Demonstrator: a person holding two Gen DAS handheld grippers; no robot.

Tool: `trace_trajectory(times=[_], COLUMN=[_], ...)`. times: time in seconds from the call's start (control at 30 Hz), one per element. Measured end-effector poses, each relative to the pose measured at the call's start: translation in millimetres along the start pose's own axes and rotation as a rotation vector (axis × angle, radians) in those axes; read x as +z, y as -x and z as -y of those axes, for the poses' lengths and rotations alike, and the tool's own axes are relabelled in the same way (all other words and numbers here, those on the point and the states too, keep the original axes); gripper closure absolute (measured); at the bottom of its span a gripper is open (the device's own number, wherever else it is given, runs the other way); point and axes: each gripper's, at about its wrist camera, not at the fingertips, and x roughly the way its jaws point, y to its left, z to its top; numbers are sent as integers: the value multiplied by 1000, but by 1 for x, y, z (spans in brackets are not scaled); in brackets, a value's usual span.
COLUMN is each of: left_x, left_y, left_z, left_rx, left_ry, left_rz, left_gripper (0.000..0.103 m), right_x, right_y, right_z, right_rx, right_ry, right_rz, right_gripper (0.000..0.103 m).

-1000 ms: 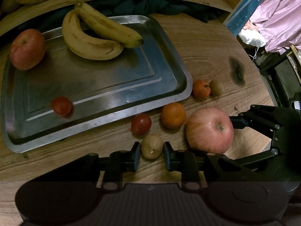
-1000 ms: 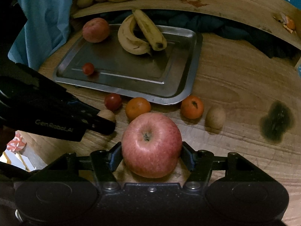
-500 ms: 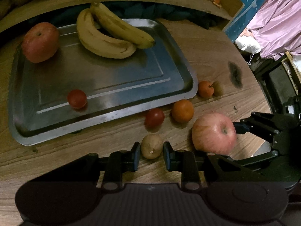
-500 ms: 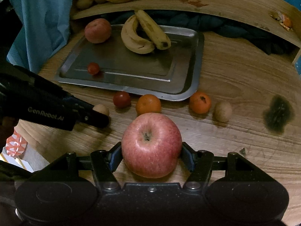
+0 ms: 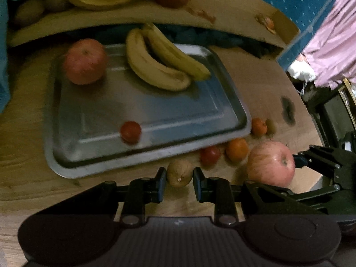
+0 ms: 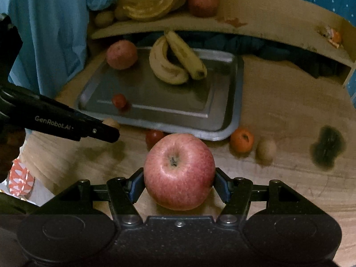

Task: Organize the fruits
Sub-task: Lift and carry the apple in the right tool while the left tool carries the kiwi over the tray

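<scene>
My left gripper (image 5: 179,175) is shut on a small brown kiwi (image 5: 179,173), held just off the front rim of the metal tray (image 5: 138,160). My right gripper (image 6: 179,182) is shut on a big red apple (image 6: 179,171), which also shows at the right of the left wrist view as the held apple (image 5: 270,163). On the tray (image 6: 178,98) lie two bananas (image 5: 160,66), another apple (image 5: 85,61) and a cherry tomato (image 5: 130,131). On the table by the tray's near corner are a tomato (image 5: 210,154), an orange (image 5: 237,150), a smaller orange (image 6: 241,140) and a second kiwi (image 6: 266,150).
A raised wooden shelf (image 6: 267,20) behind the tray carries more bananas and apples. Blue cloth (image 6: 55,33) hangs at the left. A dark stain (image 6: 327,149) marks the table at the right. The table's edge runs close on the left, below my left gripper (image 6: 111,131).
My left gripper has carried the kiwi left, from beside the loose tomato to the tray's front rim. The right gripper has risen a little with its apple, which now hides the nearer orange.
</scene>
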Motion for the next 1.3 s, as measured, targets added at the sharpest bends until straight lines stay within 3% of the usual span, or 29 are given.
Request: trace_trajectory(times=[0.6,0.97,1.3], left_x=[31,53,71], left_y=[12,-10,-25], left_z=[-62,-91,-104], left_rx=[54,74,88], left_ry=[99,133,145], left_rz=[94,67,41], left_gripper=[74,74,74], right_x=[51,88,134], right_y=[-21,-46,-64], right_z=[-15,-19,-5], right_rx=[29,42,17], right_ry=[60,94,52], right_rz=[50,31,82], right_gripper=[37,37,37])
